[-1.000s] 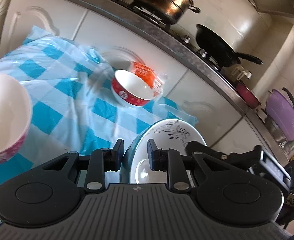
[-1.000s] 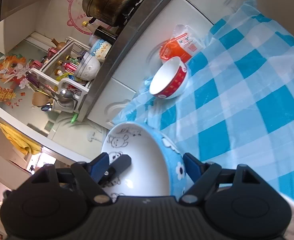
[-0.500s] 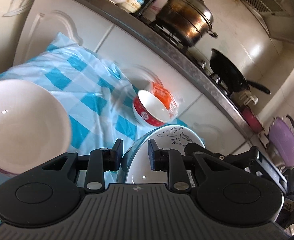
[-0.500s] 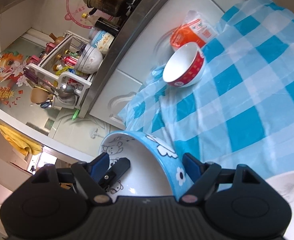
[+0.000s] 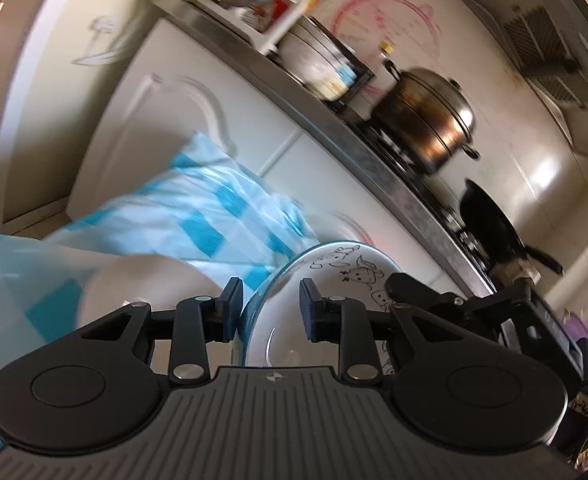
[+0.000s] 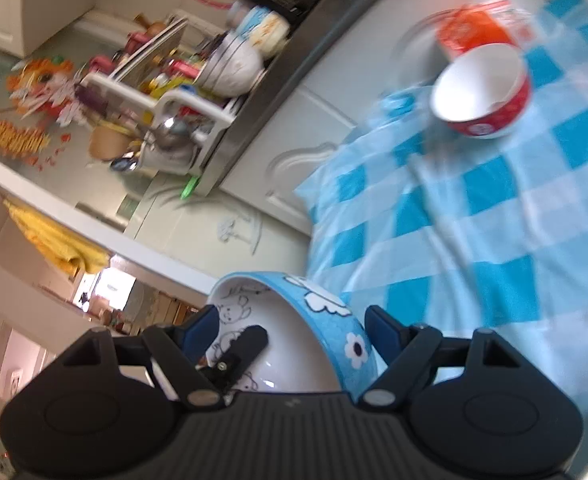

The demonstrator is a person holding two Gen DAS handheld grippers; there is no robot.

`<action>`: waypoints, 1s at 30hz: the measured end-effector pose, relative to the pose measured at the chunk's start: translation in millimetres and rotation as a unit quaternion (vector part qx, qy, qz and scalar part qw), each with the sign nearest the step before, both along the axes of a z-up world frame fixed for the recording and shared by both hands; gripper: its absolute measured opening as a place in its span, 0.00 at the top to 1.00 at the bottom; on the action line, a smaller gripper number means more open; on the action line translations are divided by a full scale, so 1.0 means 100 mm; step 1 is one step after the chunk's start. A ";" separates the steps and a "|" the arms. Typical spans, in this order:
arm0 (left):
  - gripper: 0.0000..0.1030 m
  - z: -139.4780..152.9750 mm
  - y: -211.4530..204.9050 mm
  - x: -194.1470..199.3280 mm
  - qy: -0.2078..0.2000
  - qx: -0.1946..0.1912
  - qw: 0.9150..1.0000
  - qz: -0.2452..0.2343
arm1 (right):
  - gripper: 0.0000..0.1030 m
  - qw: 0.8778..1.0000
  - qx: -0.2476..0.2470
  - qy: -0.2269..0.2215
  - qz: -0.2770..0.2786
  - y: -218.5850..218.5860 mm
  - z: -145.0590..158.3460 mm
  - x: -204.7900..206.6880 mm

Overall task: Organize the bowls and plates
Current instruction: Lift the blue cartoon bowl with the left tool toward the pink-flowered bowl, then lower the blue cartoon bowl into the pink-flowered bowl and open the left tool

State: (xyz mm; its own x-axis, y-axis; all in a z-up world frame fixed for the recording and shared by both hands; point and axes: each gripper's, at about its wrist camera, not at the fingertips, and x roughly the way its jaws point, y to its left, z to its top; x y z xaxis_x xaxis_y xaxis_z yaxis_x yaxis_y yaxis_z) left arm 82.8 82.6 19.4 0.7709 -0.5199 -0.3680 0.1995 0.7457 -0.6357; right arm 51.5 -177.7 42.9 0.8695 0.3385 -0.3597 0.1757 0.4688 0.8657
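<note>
Blue bowl (image 5: 334,280) sits low centre, its rim between the left tongs (image 5: 270,310), whose jaws are opening off it. Right tongs (image 6: 294,332) straddle its wall (image 6: 334,320), spread wide, grip unclear.

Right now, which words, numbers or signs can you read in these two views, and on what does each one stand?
"-23": on a yellow tag at the right edge of the left view; its start is hidden.
Orange packet: print too blurred to read.
Red bowl: white marks on its side, too blurred to read.
Wall decoration: orange signs, too blurred to read.
Blue bowl: drawings only, no words.
</note>
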 end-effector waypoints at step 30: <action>0.72 -0.23 0.31 0.22 0.051 -0.015 0.998 0.038 | 0.23 0.995 -0.079 0.053 0.043 0.61 -0.23 0.53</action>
